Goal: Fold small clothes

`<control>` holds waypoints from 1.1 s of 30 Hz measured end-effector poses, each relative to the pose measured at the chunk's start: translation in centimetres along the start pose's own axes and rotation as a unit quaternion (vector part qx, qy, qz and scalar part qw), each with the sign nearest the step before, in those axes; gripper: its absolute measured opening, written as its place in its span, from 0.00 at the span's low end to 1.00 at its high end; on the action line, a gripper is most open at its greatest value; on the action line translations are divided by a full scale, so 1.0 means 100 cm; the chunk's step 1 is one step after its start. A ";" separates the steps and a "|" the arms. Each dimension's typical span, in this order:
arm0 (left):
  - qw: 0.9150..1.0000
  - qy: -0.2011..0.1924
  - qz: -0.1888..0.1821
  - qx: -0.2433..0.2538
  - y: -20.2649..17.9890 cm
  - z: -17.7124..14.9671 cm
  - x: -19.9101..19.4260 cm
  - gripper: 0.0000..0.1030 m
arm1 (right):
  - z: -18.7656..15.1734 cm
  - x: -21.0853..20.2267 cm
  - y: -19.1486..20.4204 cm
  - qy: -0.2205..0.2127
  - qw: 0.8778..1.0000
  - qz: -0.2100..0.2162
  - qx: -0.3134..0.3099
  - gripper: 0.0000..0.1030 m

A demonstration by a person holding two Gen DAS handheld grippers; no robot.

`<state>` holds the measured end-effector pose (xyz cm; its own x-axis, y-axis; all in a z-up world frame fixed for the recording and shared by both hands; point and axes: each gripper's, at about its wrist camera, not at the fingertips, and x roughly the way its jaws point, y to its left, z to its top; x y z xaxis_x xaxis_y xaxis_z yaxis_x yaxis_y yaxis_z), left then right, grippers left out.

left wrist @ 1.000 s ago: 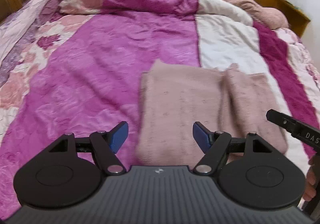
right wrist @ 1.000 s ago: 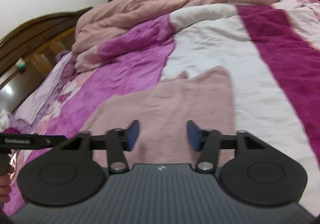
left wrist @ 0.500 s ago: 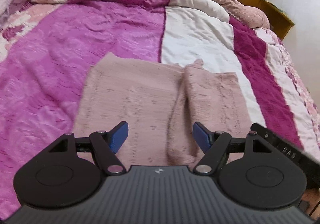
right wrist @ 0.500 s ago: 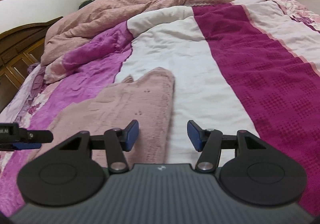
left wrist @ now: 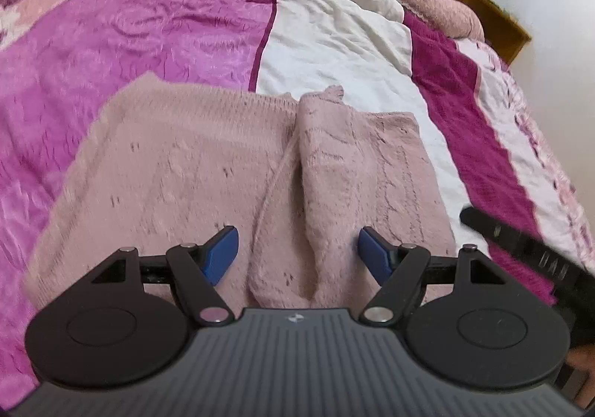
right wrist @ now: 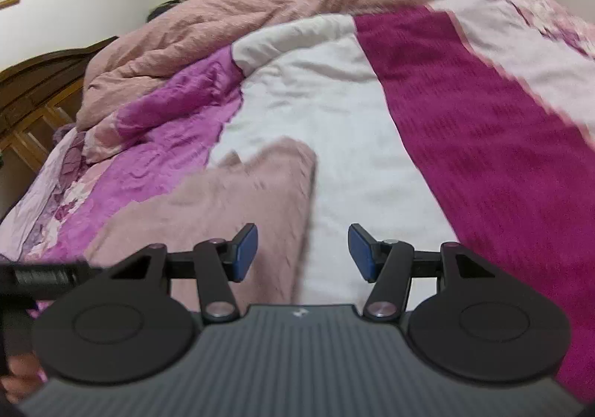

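Two grippers over pink knit sweater [left wrist: 186,171], lying flat on bed quilt [left wrist: 148,34], right part already folded in. L gripper [left wrist: 297,253] jaws wide, empty, tilted down above near hem. R gripper [right wrist: 303,249] approx half open, empty, straddling sweater's right edge. Next grab: pinch all layers at hem w/ both, else fold skews.

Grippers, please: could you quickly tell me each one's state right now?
Left gripper: open, holding nothing, above the pink knitted garment.
Right gripper: open, holding nothing.

left claw [left wrist: 297,253] nearer over pink sweater [left wrist: 186,171], right claw [right wrist: 303,251] swung rightward off it
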<state>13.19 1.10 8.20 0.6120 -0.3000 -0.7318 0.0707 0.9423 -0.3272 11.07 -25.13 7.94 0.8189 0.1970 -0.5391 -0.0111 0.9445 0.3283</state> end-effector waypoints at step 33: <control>0.993 -0.038 -0.106 -0.025 0.028 -0.037 -0.001 0.47 | 0.043 0.157 0.171 0.248 0.947 -0.070 -0.193 0.55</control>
<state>10.42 3.27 5.19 0.6458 -0.4773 -0.5959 0.1660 0.8496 -0.5006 26.22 -6.97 8.43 0.4595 0.0717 -0.8853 -0.2092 0.9774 -0.0294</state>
